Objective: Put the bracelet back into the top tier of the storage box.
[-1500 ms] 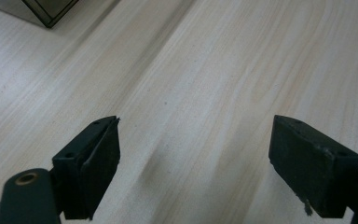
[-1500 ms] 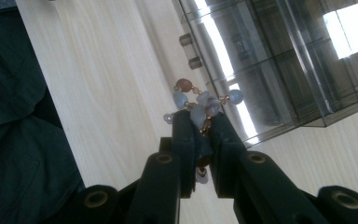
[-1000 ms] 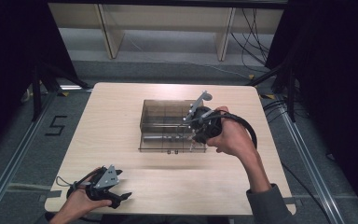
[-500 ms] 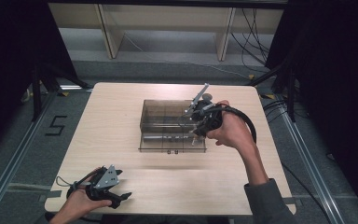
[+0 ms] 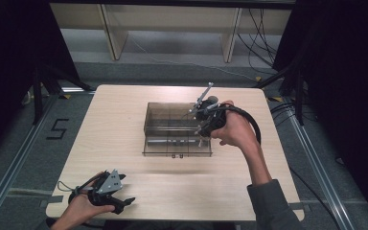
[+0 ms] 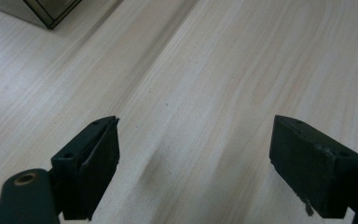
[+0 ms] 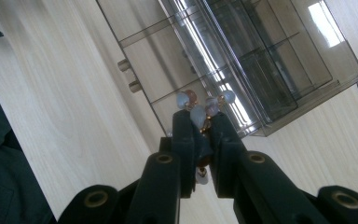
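Your right gripper [image 7: 200, 122] has its jaws pinched onto a beaded bracelet [image 7: 204, 105] of pale blue and pink beads, held over the right end of the clear smoky drawer organizer [image 5: 177, 129] at mid-table. Your left gripper [image 5: 124, 201] rests near the table's [image 5: 124, 110] front left corner, jaws spread wide and empty. The floor marking [image 5: 57, 128] reads "5".

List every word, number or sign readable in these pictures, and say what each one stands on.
"5": black mark on the grey floor, left of the table.
No text can be read on the clear drawer box, the bead piece or either hand-held gripper.
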A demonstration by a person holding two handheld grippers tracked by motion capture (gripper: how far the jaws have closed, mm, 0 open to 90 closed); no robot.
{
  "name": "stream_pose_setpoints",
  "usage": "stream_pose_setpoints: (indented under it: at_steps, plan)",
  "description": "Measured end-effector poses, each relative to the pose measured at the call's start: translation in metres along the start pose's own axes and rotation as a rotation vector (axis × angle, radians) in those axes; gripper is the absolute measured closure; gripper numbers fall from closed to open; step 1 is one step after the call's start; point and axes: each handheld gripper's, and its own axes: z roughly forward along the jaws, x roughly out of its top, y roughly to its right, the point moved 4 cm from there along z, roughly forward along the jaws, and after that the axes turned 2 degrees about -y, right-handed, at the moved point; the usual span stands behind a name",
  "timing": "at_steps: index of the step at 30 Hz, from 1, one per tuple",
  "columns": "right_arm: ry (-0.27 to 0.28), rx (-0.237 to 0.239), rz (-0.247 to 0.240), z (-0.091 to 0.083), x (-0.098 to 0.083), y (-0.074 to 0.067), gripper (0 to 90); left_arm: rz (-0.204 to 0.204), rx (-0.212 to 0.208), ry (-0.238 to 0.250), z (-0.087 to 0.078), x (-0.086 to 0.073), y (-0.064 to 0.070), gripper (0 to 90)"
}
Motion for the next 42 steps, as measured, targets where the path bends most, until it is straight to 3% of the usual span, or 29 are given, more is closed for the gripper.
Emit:
stream_pose_setpoints:
  at_steps: [6,11,13,24,28,29,33,42]
  plan:
    - [-0.011,0.003,0.009,0.006,0.000,0.005,82.6,0.001,-0.001,0.000,0.000,0.000,0.000,15.9]
    - [-0.031,0.009,0.043,0.014,-0.002,0.008,82.6,0.000,-0.002,0.001,0.000,0.000,0.000,16.0]
    - [-0.032,0.009,0.022,0.016,-0.001,0.010,82.6,0.000,-0.002,0.000,0.000,0.000,0.000,16.0]
    - [-0.064,0.015,0.048,0.034,-0.001,0.015,82.6,0.001,-0.011,-0.001,-0.001,0.000,0.000,16.0]
    - [-0.083,0.001,0.062,0.040,-0.003,0.016,82.6,0.000,0.006,0.005,0.000,0.000,0.000,16.0]
    - [-0.089,0.017,0.051,0.044,-0.003,0.016,82.6,0.000,-0.012,0.000,0.000,0.000,0.000,16.0]
    - [-0.109,0.022,0.054,0.049,-0.004,0.017,82.6,0.000,0.001,0.000,0.000,0.000,0.000,16.0]
    - [-0.124,0.048,0.073,0.063,-0.007,0.016,82.6,-0.001,-0.011,0.000,0.000,0.000,0.000,15.9]
